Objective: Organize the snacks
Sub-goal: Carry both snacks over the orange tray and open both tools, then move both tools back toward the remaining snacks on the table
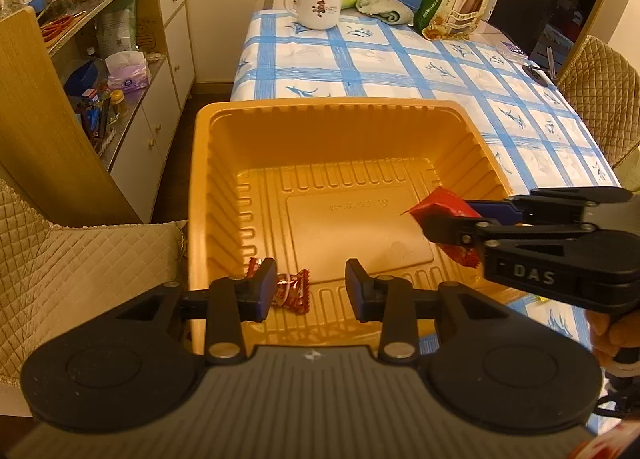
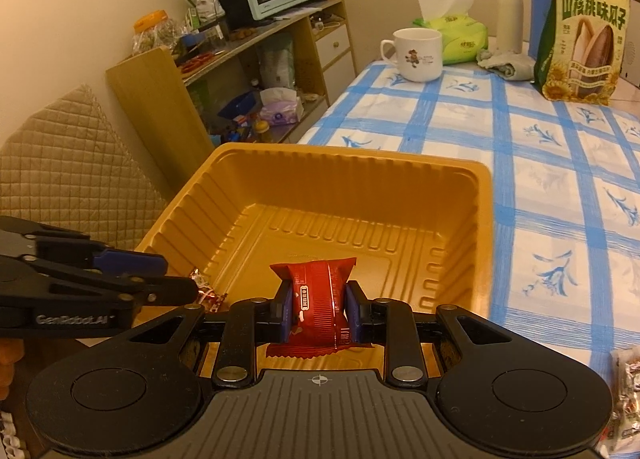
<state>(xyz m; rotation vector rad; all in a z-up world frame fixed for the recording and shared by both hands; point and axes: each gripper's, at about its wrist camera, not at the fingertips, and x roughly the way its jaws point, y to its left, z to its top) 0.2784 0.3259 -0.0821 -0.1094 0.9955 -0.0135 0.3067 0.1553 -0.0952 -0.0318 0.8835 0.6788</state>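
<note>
An orange plastic tray [image 1: 332, 107] stands at the near edge of the table; it also shows in the right wrist view [image 2: 348, 153]. A small red-and-white wrapped candy [image 1: 292, 291] lies on the tray floor near its front, also visible in the right wrist view [image 2: 210, 295]. My left gripper [image 1: 311, 291] is open and empty just above that candy. My right gripper [image 2: 317, 313] is shut on a red snack packet [image 2: 318, 299] and holds it over the tray's near right side; the packet also shows in the left wrist view [image 1: 438, 205].
A blue-checked tablecloth [image 2: 540, 163] covers the table. A white mug [image 1: 318, 5], a tissue pack [image 2: 452, 35], a white flask [image 2: 509, 15] and a green sunflower-seed bag [image 2: 582, 35] stand at the far end. More wrapped snacks [image 2: 626, 391] lie at the right. Shelves [image 1: 132, 59] and quilted chairs [image 1: 60, 271] flank the table.
</note>
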